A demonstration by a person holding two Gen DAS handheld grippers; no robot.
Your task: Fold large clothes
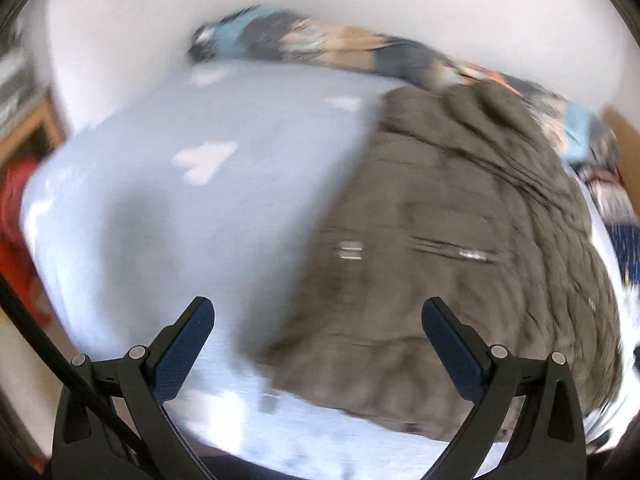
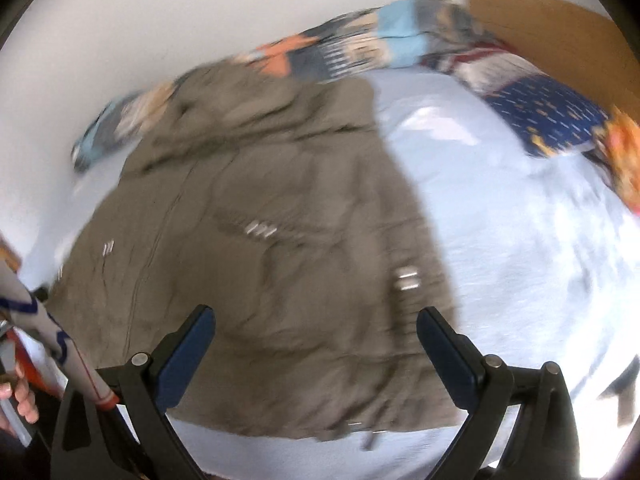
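A large olive-brown jacket [image 1: 448, 248] lies spread on a bed with a pale blue sheet [image 1: 168, 208]; both views are blurred by motion. Metal snaps and a zip pocket show on its front. My left gripper [image 1: 318, 312] hovers open above the jacket's left lower edge, nothing between its fingers. In the right wrist view the same jacket [image 2: 256, 264] fills the left and middle, and my right gripper [image 2: 316, 320] is open above its lower right part, holding nothing. The jacket's collar end lies toward the far wall.
A patterned blanket [image 2: 360, 40] in blue, orange and grey is bunched along the far wall. A navy patterned pillow [image 2: 552, 116] lies at the far right by a wooden headboard [image 2: 560, 28]. A hand [image 2: 20, 396] shows at lower left. Something red [image 1: 16, 216] sits left of the bed.
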